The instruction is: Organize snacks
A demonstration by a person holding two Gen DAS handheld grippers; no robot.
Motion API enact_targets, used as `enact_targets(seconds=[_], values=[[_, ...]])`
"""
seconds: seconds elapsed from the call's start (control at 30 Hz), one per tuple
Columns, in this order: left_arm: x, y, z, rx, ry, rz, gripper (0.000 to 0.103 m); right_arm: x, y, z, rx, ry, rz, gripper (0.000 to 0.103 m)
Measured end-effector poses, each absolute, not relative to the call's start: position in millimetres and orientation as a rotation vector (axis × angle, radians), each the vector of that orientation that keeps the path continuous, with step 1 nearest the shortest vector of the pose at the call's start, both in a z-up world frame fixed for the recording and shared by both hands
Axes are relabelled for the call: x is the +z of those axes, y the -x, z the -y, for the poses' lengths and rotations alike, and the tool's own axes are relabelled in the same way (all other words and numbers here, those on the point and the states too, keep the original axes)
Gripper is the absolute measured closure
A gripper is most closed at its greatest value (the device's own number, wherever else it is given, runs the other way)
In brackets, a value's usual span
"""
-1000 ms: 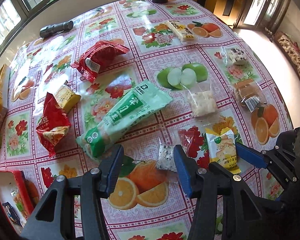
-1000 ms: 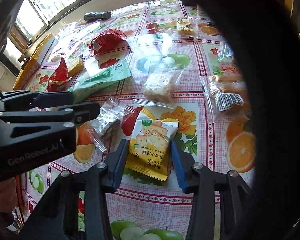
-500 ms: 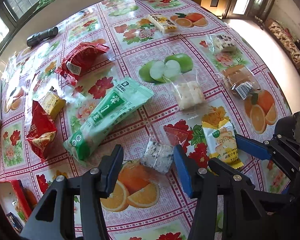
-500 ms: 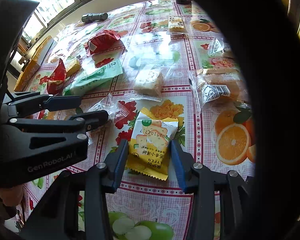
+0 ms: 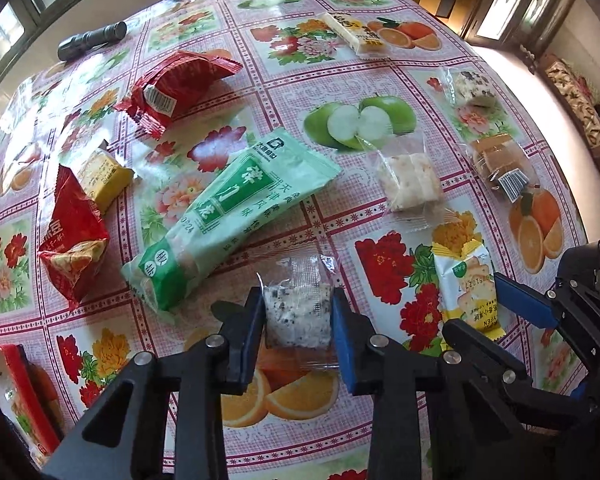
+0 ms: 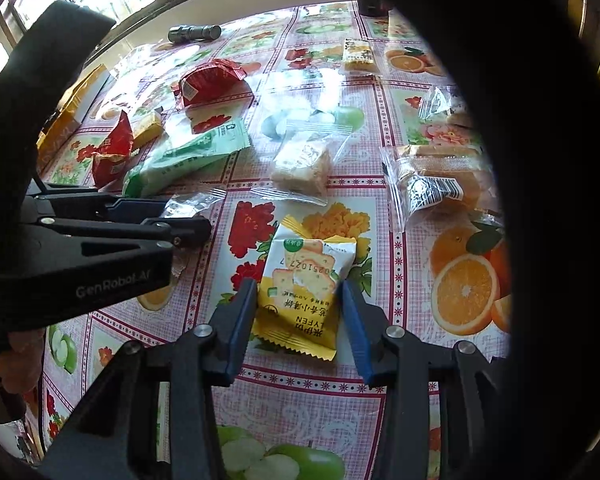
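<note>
Snack packets lie scattered across a fruit-and-flower tablecloth (image 5: 284, 76). We hold two grippers low over it. Our left gripper (image 5: 298, 316) has both blue pads against the sides of a clear speckled snack packet (image 5: 296, 312), clamping it where it lies on the cloth, just beside the long green packet (image 5: 228, 216). Our right gripper (image 6: 300, 312) straddles a yellow cracker packet (image 6: 304, 292); the left pad touches its edge, but we cannot tell whether the right pad presses it. Farther off lie two red bags (image 5: 180, 88) and a black flashlight (image 5: 92, 40) near the window edge.
</note>
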State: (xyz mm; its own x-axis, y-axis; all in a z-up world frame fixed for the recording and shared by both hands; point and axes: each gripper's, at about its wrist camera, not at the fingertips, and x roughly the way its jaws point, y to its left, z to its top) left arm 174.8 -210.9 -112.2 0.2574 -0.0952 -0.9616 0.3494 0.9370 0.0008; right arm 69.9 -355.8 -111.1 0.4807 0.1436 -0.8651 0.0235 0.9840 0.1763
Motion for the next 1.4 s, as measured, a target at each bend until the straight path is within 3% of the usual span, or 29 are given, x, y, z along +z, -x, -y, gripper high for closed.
enact_targets(seconds=[0.97, 1.4], values=[[-91.2, -7.9, 72.5, -0.259, -0.116, -1.203, 0.071, -108.2, 22.5, 255.5, 0.196, -0.081, -1.087, 0.06], [-80.2, 1.7, 11.9, -0.195, -0.044, -1.177, 0.071, -106.5, 6.0, 194.9, 0.258, 0.003, -1.133, 0.064]])
